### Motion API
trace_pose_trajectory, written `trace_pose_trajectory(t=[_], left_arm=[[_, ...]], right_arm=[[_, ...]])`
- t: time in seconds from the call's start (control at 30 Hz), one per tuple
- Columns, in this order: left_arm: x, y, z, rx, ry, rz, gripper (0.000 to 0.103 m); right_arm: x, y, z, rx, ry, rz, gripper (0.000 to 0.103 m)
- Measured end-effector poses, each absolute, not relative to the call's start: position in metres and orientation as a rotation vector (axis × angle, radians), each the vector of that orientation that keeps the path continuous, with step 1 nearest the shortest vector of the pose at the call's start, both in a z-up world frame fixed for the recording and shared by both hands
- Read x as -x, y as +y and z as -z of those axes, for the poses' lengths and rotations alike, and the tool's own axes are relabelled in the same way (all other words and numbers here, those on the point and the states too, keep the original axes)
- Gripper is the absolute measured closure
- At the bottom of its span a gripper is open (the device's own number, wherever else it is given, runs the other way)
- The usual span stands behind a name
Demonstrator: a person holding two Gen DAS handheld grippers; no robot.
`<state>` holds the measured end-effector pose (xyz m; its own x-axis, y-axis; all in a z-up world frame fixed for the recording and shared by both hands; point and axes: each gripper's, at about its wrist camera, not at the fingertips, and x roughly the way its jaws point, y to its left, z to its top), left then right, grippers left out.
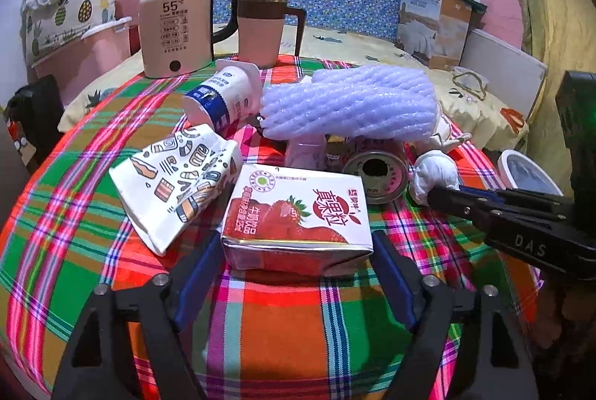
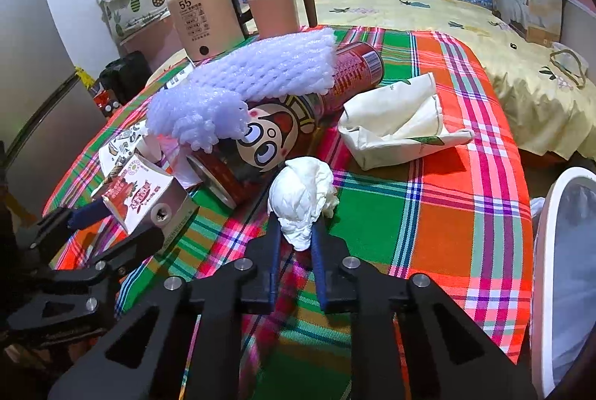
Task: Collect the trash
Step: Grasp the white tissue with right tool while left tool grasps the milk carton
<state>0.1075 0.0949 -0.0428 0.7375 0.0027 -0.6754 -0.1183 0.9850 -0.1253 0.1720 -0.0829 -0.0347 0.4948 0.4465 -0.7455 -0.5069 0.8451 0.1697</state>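
Trash lies on a plaid tablecloth (image 1: pixel 279 318). My left gripper (image 1: pixel 296 251) is open, its fingers on either side of a red strawberry milk carton (image 1: pixel 298 213), which also shows in the right wrist view (image 2: pixel 139 195). My right gripper (image 2: pixel 296 232) is shut on a crumpled white tissue (image 2: pixel 303 195); the tissue also shows in the left wrist view (image 1: pixel 434 178). A red can (image 2: pixel 268 139) lies on its side under a purple foam net (image 2: pixel 242 83). A patterned paper bag (image 1: pixel 178 176) and a yogurt cup (image 1: pixel 223 98) lie at left.
A kettle (image 1: pixel 175 27) and a pink mug (image 1: pixel 260 27) stand at the table's back. A white crumpled paper bag (image 2: pixel 398 120) lies right of the can. A white bin's rim (image 2: pixel 547 251) is at the table's right edge. A bed is behind.
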Motion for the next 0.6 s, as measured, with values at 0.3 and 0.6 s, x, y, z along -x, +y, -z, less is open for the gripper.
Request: trace_pose_trajectory(t=[0.3,0.6], left_arm=[[-0.095,0.086,0.039,0.167,0.719,-0.08,0.026],[-0.081,0.066,0.023,0.143,0.692,-0.078,0.026]], right_arm=[[-0.164,-0.096,0.031,0.045,0.87,-0.572,0.089],[-0.144,-0.123,0.021,-0.002,0.846,-0.537,0.089]])
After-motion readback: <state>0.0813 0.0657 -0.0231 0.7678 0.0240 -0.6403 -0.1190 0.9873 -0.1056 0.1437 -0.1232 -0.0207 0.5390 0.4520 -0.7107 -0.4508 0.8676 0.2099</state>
